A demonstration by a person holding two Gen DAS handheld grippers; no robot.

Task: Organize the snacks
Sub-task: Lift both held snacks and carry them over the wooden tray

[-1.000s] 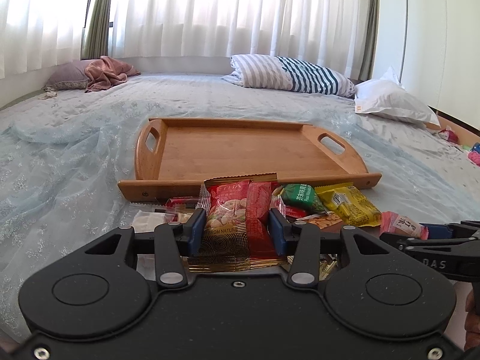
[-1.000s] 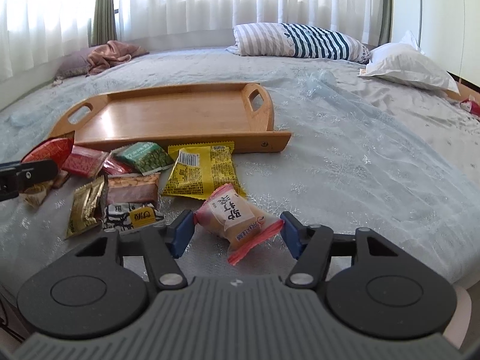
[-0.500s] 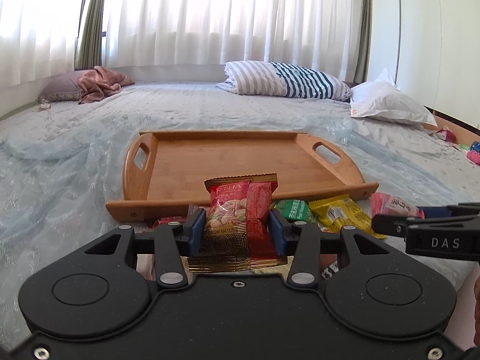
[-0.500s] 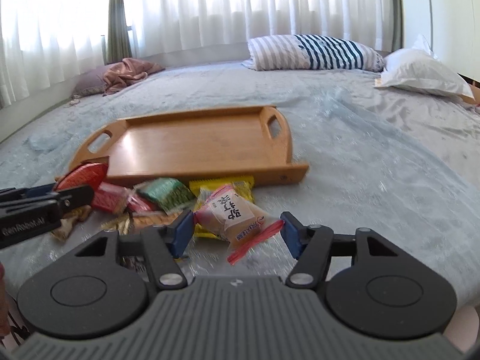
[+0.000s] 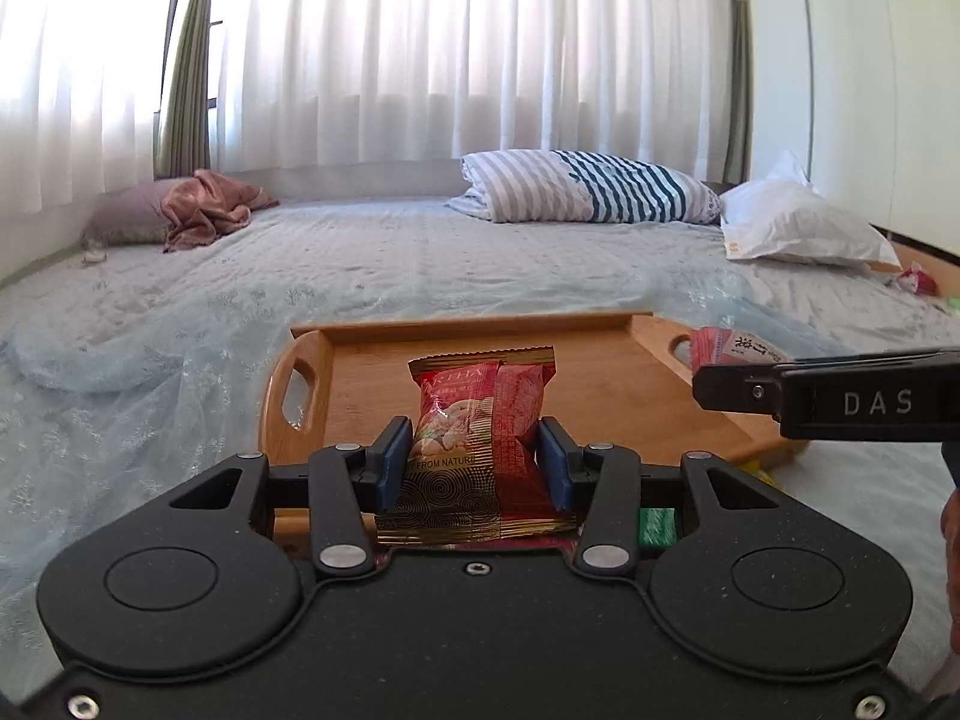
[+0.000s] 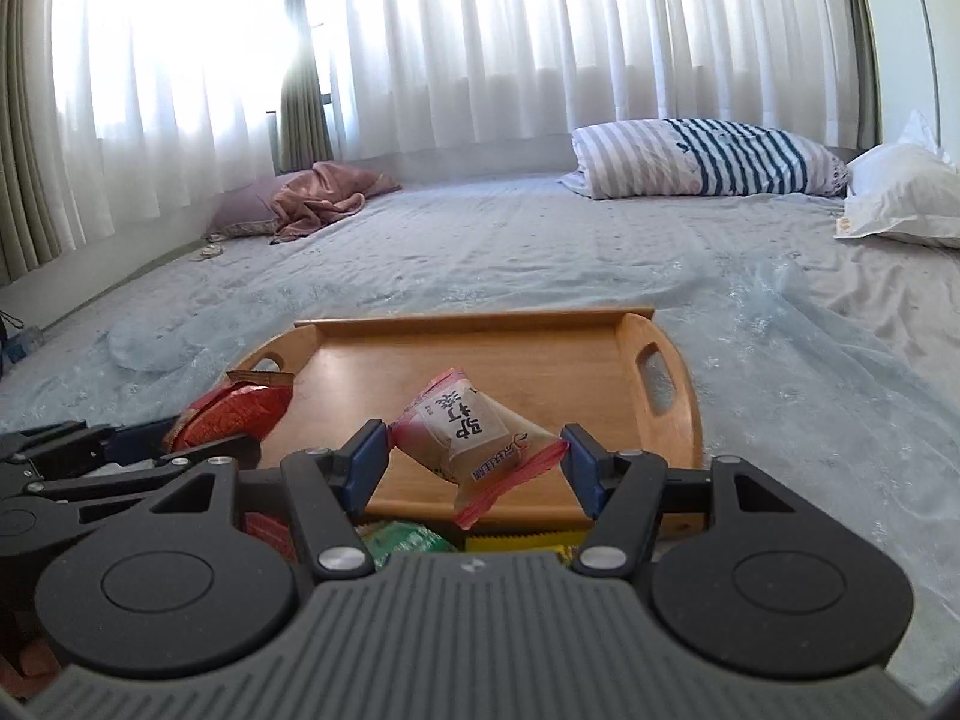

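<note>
Left claw (image 5: 474, 462) is gripping the red nut packet (image 5: 480, 420) by its sides, long axis standing upright over the wooden tray's (image 5: 600, 384) near edge; right claw (image 6: 474, 456) is pinching the pink-ended snack pouch (image 6: 474, 432), tilted diagonally above the tray, which is sitting on the bed (image 6: 540, 252); more snacks are lying along the tray's near edge.

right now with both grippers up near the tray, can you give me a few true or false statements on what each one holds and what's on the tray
1. The left gripper is shut on a red nut packet. True.
2. The right gripper is empty. False: it clamps a clear pink-edged cracker packet.
3. The wooden tray with cut-out handles already holds several snacks. False: its surface is bare.
4. A striped pillow lies beyond the tray. True.
</note>
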